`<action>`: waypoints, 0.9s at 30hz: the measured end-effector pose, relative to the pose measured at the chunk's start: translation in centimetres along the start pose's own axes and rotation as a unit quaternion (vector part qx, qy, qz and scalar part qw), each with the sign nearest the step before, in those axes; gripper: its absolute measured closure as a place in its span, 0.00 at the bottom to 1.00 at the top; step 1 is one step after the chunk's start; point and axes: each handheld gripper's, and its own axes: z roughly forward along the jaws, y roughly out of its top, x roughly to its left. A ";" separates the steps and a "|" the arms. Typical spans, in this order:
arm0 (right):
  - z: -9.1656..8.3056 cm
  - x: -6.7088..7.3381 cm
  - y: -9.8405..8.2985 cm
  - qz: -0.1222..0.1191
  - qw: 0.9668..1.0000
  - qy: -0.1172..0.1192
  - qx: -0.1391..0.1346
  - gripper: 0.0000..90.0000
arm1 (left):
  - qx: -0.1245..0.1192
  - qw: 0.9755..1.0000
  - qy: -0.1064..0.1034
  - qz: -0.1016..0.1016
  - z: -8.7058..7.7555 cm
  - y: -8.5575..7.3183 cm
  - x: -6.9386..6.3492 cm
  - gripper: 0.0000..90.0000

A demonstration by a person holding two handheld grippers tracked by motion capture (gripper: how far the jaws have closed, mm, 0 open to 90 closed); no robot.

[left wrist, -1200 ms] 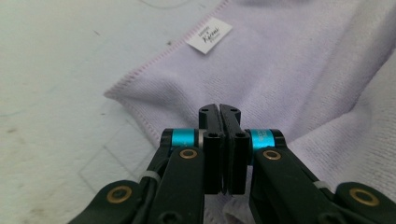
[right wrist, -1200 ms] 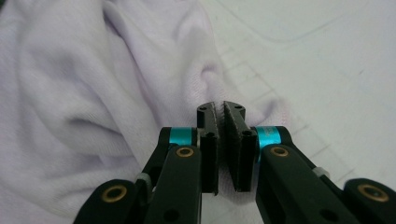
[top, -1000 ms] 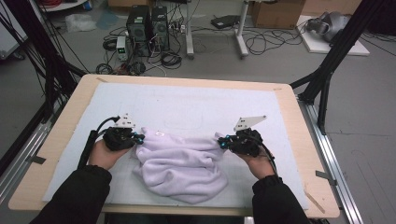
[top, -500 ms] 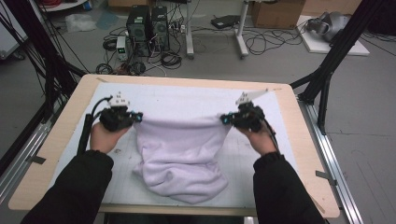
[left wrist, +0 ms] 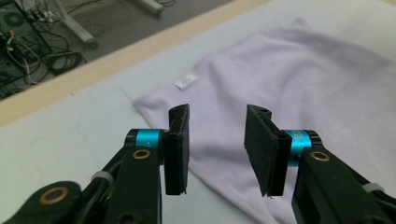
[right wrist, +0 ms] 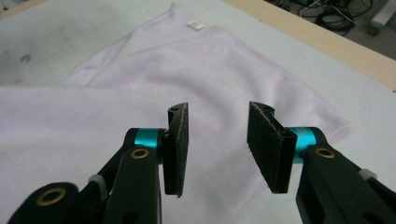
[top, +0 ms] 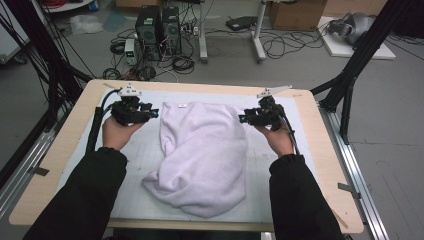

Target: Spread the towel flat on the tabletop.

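We see the lilac towel [top: 202, 155] lying spread on the table [top: 65, 150], its near end seemingly bunched. Our left gripper [top: 150, 112] and right gripper [top: 243, 118] flank its far corners, jaws just opened, nothing between them.

Lab: floor cables [top: 280, 47], computer towers [top: 159, 22]
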 end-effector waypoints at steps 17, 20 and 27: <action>-2.2 8.2 -6.1 -0.060 0.994 0.086 -0.028 0.62 | -0.002 0.992 -0.121 0.032 -3.2 -6.6 -5.3 0.69; -2.2 9.3 -6.8 -0.067 0.992 0.103 -0.022 0.61 | 0.002 0.990 -0.139 0.034 -3.5 -7.4 -6.1 0.68; -0.3 10.9 -9.0 -0.070 0.989 0.125 0.021 0.60 | 0.043 0.983 -0.170 0.052 -1.4 -8.6 -7.7 0.67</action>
